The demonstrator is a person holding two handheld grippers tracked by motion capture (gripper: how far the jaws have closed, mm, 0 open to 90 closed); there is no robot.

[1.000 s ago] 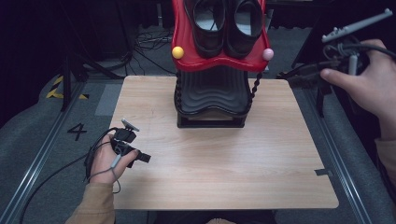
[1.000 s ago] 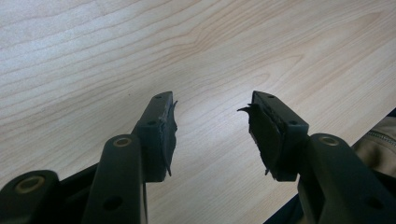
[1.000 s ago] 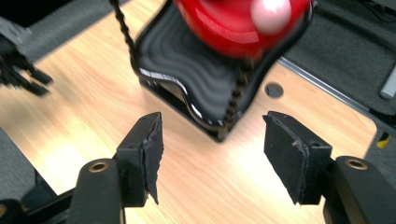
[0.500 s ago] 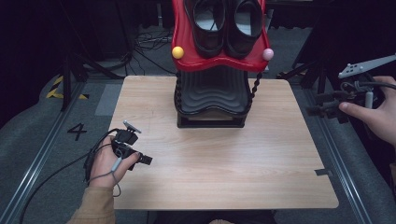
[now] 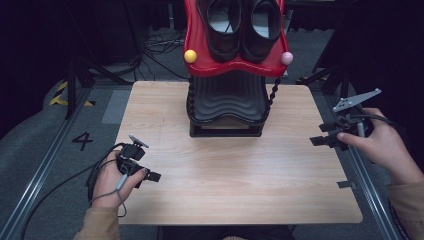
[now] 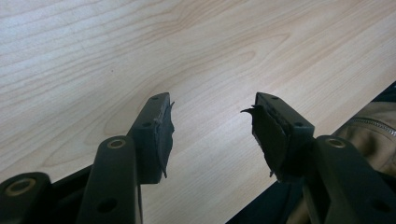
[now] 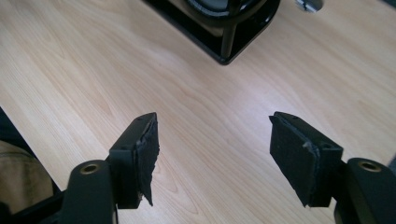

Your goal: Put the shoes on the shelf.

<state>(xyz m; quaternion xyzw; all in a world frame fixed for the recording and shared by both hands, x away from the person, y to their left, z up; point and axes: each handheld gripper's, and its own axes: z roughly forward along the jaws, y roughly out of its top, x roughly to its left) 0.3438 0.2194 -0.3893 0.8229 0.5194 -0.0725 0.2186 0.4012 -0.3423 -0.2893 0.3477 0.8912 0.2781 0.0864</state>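
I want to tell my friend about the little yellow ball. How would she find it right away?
Start at the wooden table and find the tall shoe rack at its far side. Its top is a red shelf holding two black shoes. The yellow ball sits on that shelf's left front corner; its twin on the right corner is pink.

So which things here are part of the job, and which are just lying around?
Part of the job:
- pair of black shoes on the top red shelf of the shoe rack
- left hand-held gripper, open and empty
- right hand-held gripper, open and empty

Just lying about:
- cables on the floor behind the table
- the number 4 marked on the floor
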